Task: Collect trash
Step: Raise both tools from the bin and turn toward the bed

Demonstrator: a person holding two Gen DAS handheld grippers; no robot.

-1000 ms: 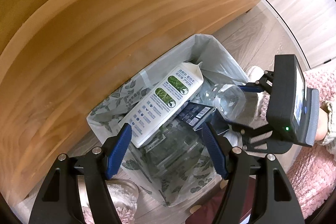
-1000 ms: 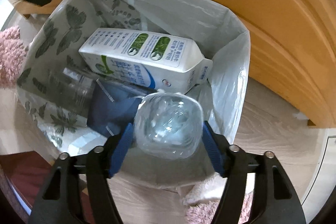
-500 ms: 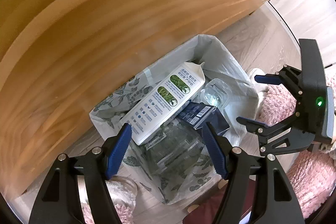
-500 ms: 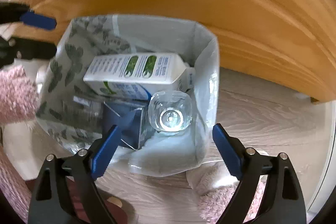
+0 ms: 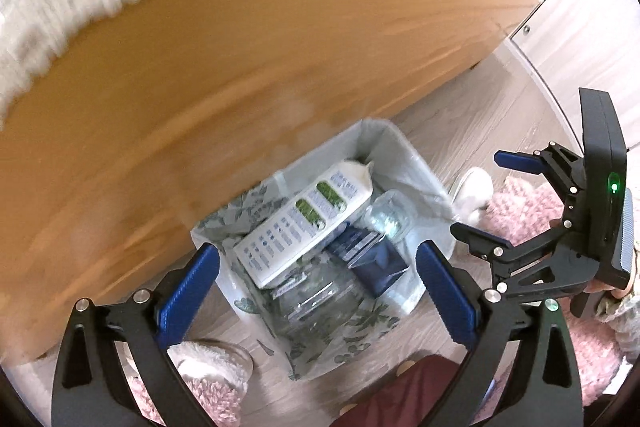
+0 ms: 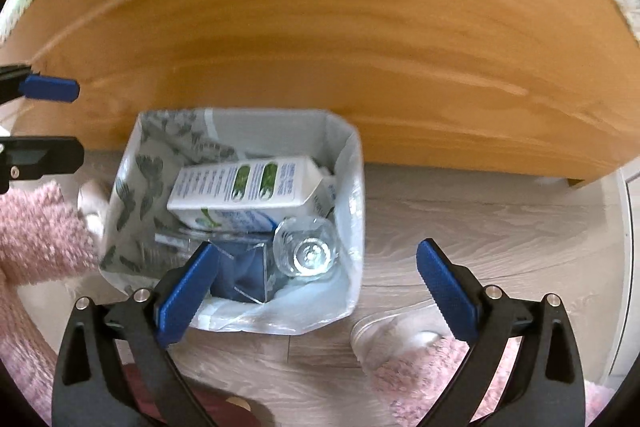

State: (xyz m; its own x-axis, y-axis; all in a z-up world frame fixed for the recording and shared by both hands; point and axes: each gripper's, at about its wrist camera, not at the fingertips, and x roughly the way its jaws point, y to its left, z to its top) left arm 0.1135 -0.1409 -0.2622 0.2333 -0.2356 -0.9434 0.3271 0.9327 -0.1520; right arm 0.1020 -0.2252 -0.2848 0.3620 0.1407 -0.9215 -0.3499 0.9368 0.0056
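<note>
We see a wooden panel (image 6: pixel 320 39) rising behind the trash bag (image 6: pixel 352 187) on the floor (image 6: pixel 460 227), pink fuzzy slippers (image 6: pixel 36 239) alongside. Inside the bag lie a white carton (image 6: pixel 244 183), a clear bottle (image 6: pixel 306 251) and a dark blue box (image 6: pixel 244 275). Our left claw (image 5: pixel 318 281) and right claw (image 6: pixel 318 281) are both opening wide above it, holding and touching nothing.

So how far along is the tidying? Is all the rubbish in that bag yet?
Done: the leaf-patterned white trash bag already holds a white carton with green labels, a clear plastic bottle, a dark blue box and crumpled clear plastic. In hand: nothing; the left gripper and right gripper are opening, empty, above the bag. Left: no loose rubbish shows on the wooden floor here.
</note>
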